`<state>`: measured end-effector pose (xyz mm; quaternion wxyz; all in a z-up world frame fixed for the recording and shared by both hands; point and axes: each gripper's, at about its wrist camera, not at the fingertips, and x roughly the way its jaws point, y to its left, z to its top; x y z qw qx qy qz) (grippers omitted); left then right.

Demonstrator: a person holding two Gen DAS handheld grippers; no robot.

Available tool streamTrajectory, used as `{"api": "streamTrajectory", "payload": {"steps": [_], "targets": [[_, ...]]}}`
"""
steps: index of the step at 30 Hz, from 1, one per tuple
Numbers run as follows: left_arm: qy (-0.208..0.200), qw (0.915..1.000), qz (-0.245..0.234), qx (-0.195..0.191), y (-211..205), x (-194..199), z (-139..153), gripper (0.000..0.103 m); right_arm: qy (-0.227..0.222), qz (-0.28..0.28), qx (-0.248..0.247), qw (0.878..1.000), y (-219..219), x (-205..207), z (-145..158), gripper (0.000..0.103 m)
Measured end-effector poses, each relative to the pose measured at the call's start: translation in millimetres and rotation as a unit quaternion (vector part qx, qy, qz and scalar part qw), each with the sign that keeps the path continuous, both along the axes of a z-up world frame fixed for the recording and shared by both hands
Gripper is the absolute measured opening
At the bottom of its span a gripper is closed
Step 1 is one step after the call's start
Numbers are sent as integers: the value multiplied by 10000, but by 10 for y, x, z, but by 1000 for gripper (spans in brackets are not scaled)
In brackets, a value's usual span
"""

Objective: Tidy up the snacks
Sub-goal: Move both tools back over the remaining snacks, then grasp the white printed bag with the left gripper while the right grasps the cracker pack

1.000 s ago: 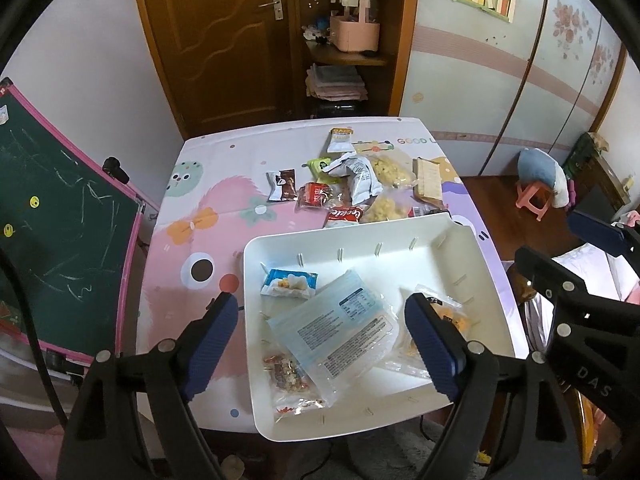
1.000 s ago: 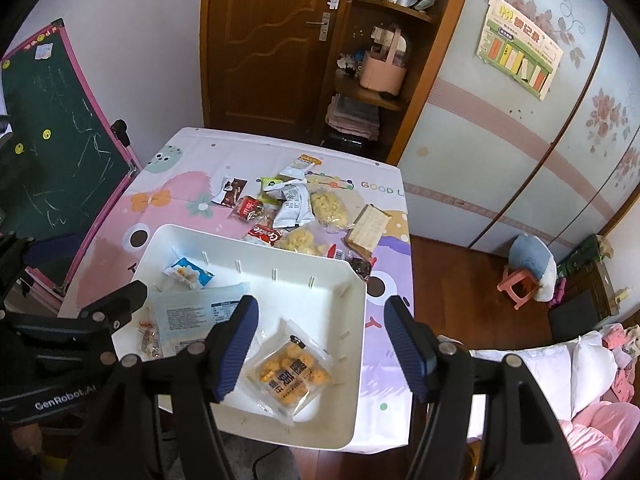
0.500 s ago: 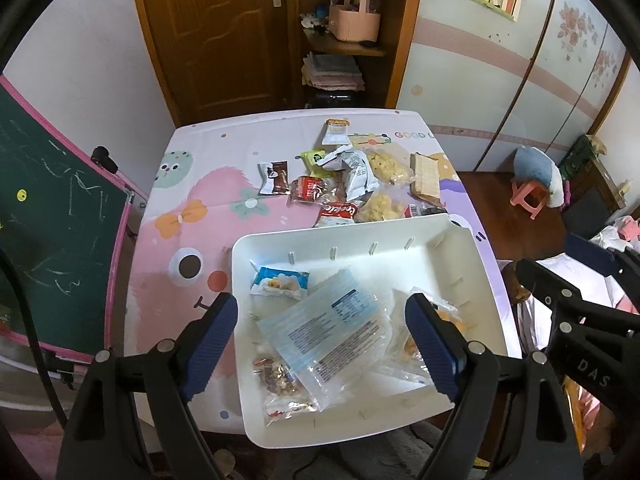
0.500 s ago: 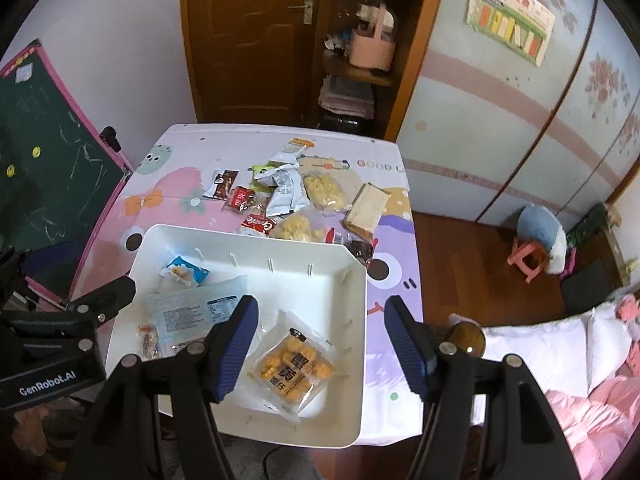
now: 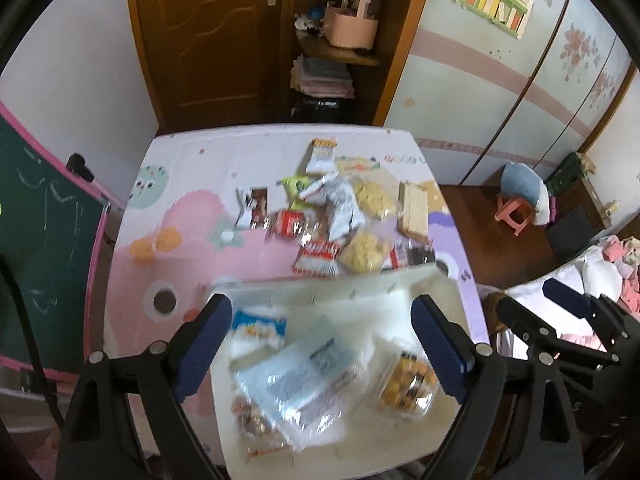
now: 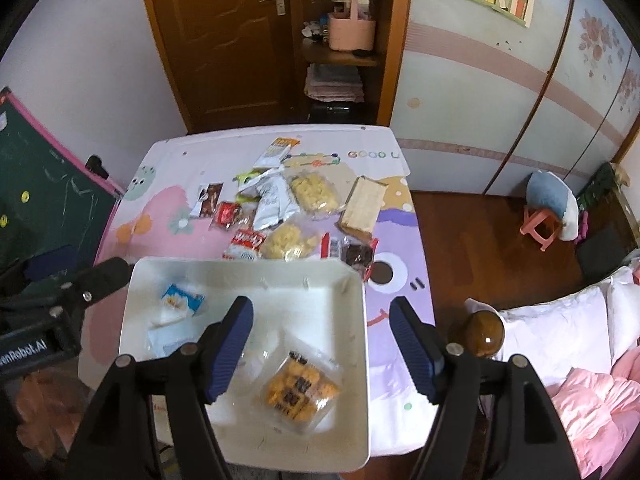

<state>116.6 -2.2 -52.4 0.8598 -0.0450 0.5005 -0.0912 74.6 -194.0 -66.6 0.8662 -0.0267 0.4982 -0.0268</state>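
Snack packets [image 6: 276, 204] beyond white tray [image 6: 352, 360]

One white tray [image 6: 352, 360] holds four snack packets [image 6: 298, 388] (a fifth may hide under the clear one; the blur makes it hard to tell). On the bench [image 6: 400, 216] beyond lie about eleven loose packets [image 6: 272, 200], two of them clear bags of yellow snacks [image 6: 314, 192]. Two grippers [image 5: 320, 340] show.
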Motion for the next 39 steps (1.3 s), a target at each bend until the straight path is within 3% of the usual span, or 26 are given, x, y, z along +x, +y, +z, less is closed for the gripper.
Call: {"api": "streamTrajectory", "payload": {"steps": [8, 13, 17, 21, 28, 34, 39], "targets": [[-731, 9970, -257, 23, -225, 602, 301, 90, -134, -324, 169, 9992, -326, 627, 122, 71], [-364, 9987, -333, -106, -354, 1098, 319, 90, -227, -555, 260, 9979, -556, 1106, 195, 71], [-395, 9986, -288, 190, -471, 1462, 197, 90, -236, -683, 338, 9968, -689, 1461, 172, 71], [-235, 9987, -232, 387, -573, 1844, -130, 90, -54, -802, 507, 9955, -828, 1836, -17, 71], [662, 9967, -118, 461, -693, 2361, -1039, 90, 459, -915, 623, 9928, -951, 2341, -644, 71], [1386, 9895, 172, 368, -717, 2512, -1680, 90, 1102, -1113, 854, 9840, -1036, 2641, -1286, 71], [1677, 9852, 259, 222, -749, 2526, -1917, 89, 1445, -1366, 956, 9753, -1116, 2762, -1657, 71]]}}
